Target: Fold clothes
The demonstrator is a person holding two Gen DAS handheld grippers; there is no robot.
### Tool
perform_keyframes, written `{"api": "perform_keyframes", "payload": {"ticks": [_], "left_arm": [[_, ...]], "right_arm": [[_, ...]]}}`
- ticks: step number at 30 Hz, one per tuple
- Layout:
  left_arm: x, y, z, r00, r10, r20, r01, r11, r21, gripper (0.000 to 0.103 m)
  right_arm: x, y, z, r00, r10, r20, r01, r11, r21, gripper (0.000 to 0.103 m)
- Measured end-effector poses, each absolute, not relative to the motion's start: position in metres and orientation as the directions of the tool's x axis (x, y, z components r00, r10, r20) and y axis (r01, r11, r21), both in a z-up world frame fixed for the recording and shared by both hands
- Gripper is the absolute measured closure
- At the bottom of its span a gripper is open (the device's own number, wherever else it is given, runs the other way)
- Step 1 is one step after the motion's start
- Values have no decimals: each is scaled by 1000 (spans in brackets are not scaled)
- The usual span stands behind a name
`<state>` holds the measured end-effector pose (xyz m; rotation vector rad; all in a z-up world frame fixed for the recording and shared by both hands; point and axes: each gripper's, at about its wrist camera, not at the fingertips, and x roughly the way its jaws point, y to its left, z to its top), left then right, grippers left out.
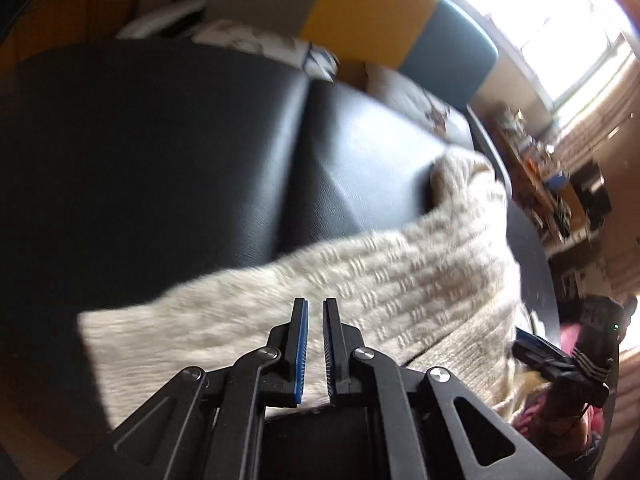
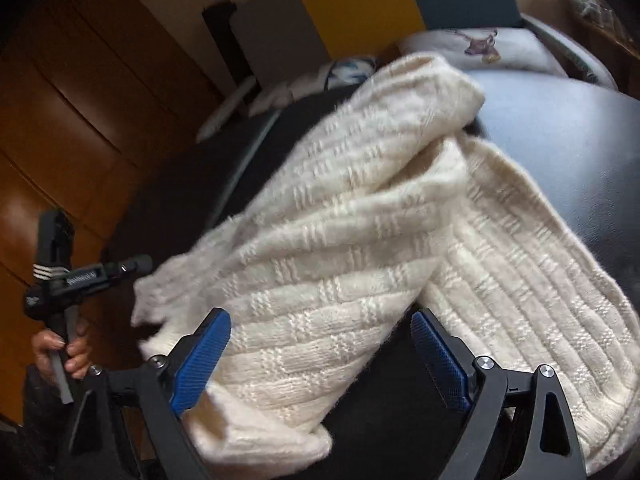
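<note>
Black leather surface (image 1: 180, 152) bears a cream sweater (image 2: 360, 220); right hand-held gripper (image 2: 320, 340) spread wide, left (image 1: 315, 312) nearly closed, empty.

One cream knitted sweater (image 2: 360, 220), two grippers, one black cushioned surface (image 1: 160, 152).

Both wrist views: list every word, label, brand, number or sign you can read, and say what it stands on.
No text can be read in full.
Pale lettering on the left gripper's bar: too blurred to read.
Small white emblem on its handle, below three white stripes: a mark, not legible.
Printed picture on the white cushion: no words visible.
Cream knitted sweater, black sofa: no label showing.
</note>
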<state>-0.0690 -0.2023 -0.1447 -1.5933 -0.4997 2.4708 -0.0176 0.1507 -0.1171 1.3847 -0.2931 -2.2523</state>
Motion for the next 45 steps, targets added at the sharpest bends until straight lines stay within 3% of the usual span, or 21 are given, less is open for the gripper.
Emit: {"api": "perform_keyframes", "payload": {"ticks": [1,3,6,10,13,17,22,24,28,33,37,40,45], "left_arm": [[-73,-196,-150,-401,300,-866,47,-937,-346,97],[-71,-194,-164,-365,252,-896,56,-955,-292,97],[-65,-192,-172,-358,177,-917,52,-977,-209,91],[-62,-200,-177,-349,228,-909,71,-961,-268,91],[-62,-197,-178,-336,224,-915,73,-962,-263,91],[-61,-197,-164,-313,223,-923,108,-958,-267,93],[-60,-168,-123,-416,322,-851,-4,-936,-352,92],[-73,-151,-111,-428,357,-830,-54,-927,-370,89],[-108,-105,-97,-446,400,-801,-183,-916,-356,87],[-147,-75,-88,-396,479,-783,-326,-871,-368,86],[-165,-45,-102,-258,586,-768,-393,-790,-471,86],[-155,-26,-108,-208,587,-783,-439,-771,-461,86],[-152,3,-130,-206,471,-858,-469,-817,-336,79]], "right_arm": [[-23,138,-125,-358,-506,-785,320,-856,406,34],[-13,113,-126,-400,-434,-807,424,-868,257,43],[-1,115,-98,-462,-403,-790,460,-870,175,80],[9,146,-78,-537,-249,-806,437,-899,-13,80],[4,182,-100,-512,-114,-852,351,-932,-87,80],[-11,197,-75,-534,-207,-820,339,-941,17,72],[-29,216,-42,-562,-318,-763,326,-934,148,41],[-36,223,-29,-574,-359,-736,323,-925,200,34],[-51,238,-4,-595,-436,-675,317,-899,302,30],[-88,233,-59,-502,-442,-744,222,-897,383,30],[-87,228,-86,-486,-442,-754,228,-897,379,30],[-85,227,-98,-474,-437,-765,239,-900,365,26],[-87,225,-118,-441,-430,-788,247,-902,354,22]]}}
